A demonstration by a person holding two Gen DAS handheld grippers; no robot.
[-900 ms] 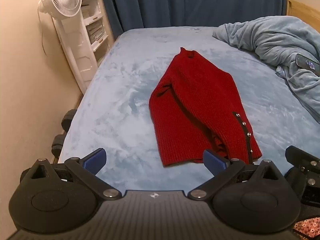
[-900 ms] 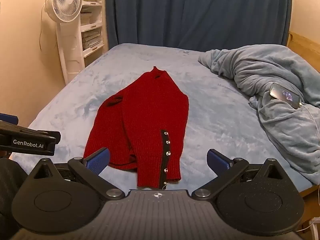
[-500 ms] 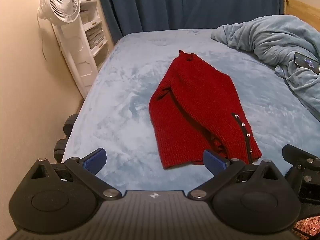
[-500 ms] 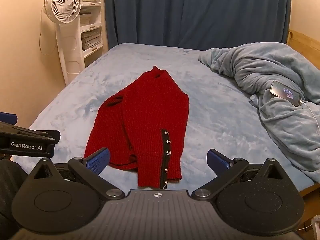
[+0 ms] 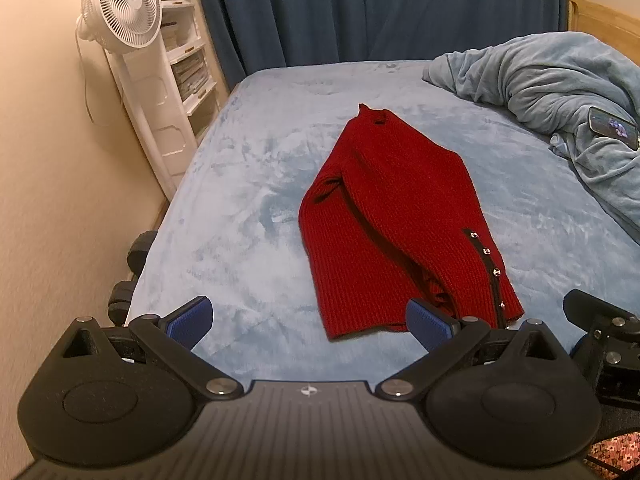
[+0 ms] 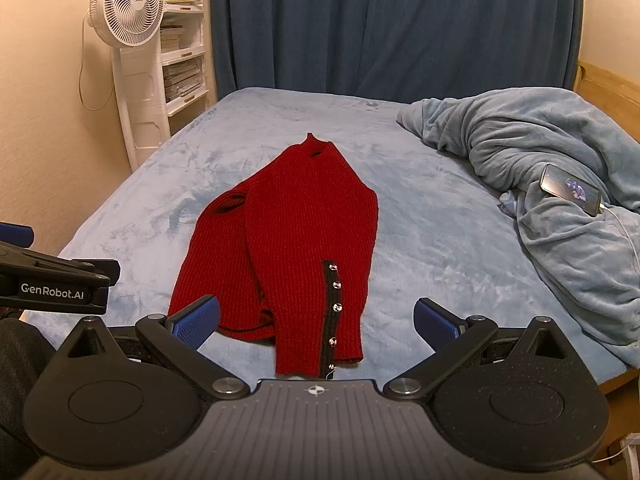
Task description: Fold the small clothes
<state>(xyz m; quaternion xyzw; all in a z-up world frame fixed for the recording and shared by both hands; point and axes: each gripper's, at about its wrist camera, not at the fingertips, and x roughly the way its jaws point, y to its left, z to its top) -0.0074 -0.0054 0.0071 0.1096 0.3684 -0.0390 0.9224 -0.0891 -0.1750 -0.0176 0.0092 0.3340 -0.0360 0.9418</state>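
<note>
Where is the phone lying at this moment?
In the right wrist view the phone lies at the right, on the crumpled blue blanket, well apart from the red sweater in the middle of the bed.

i am looking across a bed covered in a pale blue fleece sheet [image 6: 420, 216]. a light blue blanket [image 6: 532, 148] is lying bunched up along its right side, and a smartphone [image 6: 570, 188] is resting on top of it with its screen lit and a white cable trailing from its near end. a white standing fan [image 6: 128, 8] is standing by the cream wall to my left, in front of white shelves [image 6: 182, 56] stacked with papers. dark blue curtains [image 6: 380, 28] are hanging behind the bed.
</note>
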